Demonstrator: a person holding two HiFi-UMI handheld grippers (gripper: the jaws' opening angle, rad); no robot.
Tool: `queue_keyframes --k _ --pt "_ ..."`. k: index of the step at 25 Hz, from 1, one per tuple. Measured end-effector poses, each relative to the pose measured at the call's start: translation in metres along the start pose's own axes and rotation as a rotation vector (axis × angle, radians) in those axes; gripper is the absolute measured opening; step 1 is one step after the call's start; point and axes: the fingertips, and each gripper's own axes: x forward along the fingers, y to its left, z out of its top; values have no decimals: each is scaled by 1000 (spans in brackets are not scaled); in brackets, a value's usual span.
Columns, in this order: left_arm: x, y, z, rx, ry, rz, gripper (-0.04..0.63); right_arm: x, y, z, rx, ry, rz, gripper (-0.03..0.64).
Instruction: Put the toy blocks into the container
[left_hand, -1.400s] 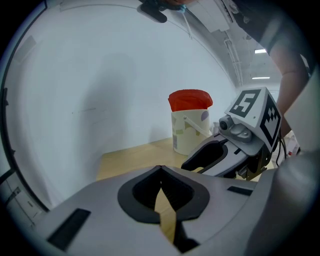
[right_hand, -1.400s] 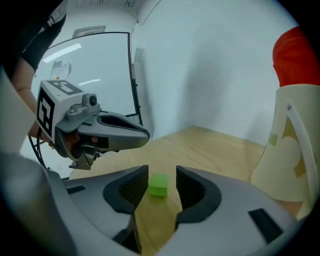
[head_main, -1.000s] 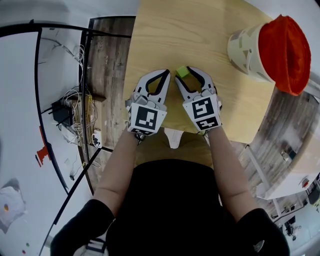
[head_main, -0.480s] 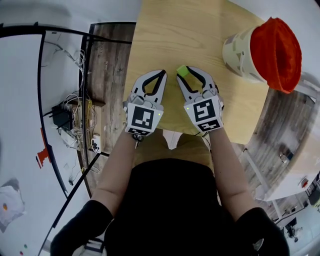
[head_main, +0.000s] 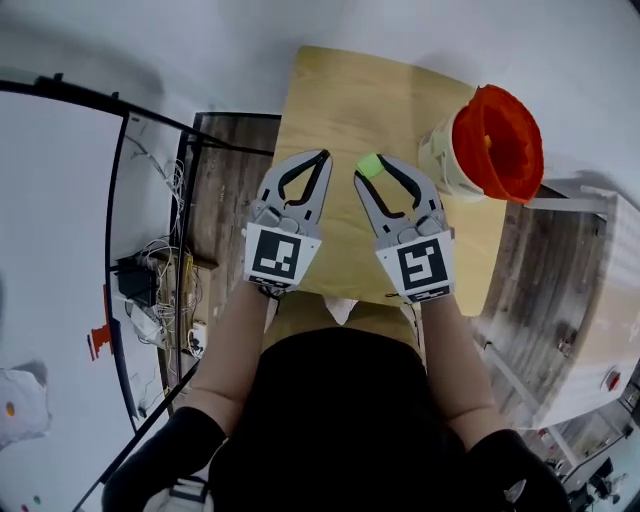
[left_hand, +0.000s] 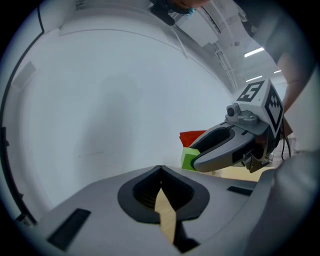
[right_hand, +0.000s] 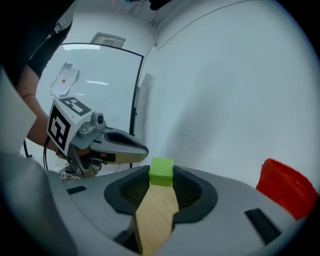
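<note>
**Green cube clamped over the desk**

A smooth, square-edged green block (right_hand: 161, 172) is pinched between the ribbed tips of the right gripper (head_main: 374, 164), whose jaws are part closed on it, over the pale wood-grain desk (head_main: 330, 100). The left gripper (head_main: 322, 154) is held just to its left, tips together and empty. The round white container (head_main: 440, 165), lined in red, is seen at the desk's far right edge, with bare wood between.

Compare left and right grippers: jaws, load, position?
The right gripper has jaws clamped on a green block; the left gripper has jaws shut, tips meeting, empty. The right gripper sits nearer the red-lined container; the left gripper sits farther. Both hang over the wooden table, side by side.
</note>
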Motion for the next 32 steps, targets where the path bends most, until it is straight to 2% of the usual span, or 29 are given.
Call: queue_keyframes --k 5,10,13,17,21,32 --pt "-4 11 71 27 -165 13 11 -26 -10 78 -91 -146 -24 158" --pt "-11 16 124 95 -251 27 11 -49 -22 124 -105 -241 -56 158" --pt "-11 14 141 123 -280 31 11 -55 -24 128 -121 -243 -61 158" --pt "-8 9 145 105 -282 27 11 -58 -24 121 -179 -208 -74 158" --pt "-4 5 145 110 -274 19 11 -60 -26 119 -175 -215 -85 158" --pt "39 -45 165 113 -298 -80 11 -97 -78 94 -152 -181 -183 158"
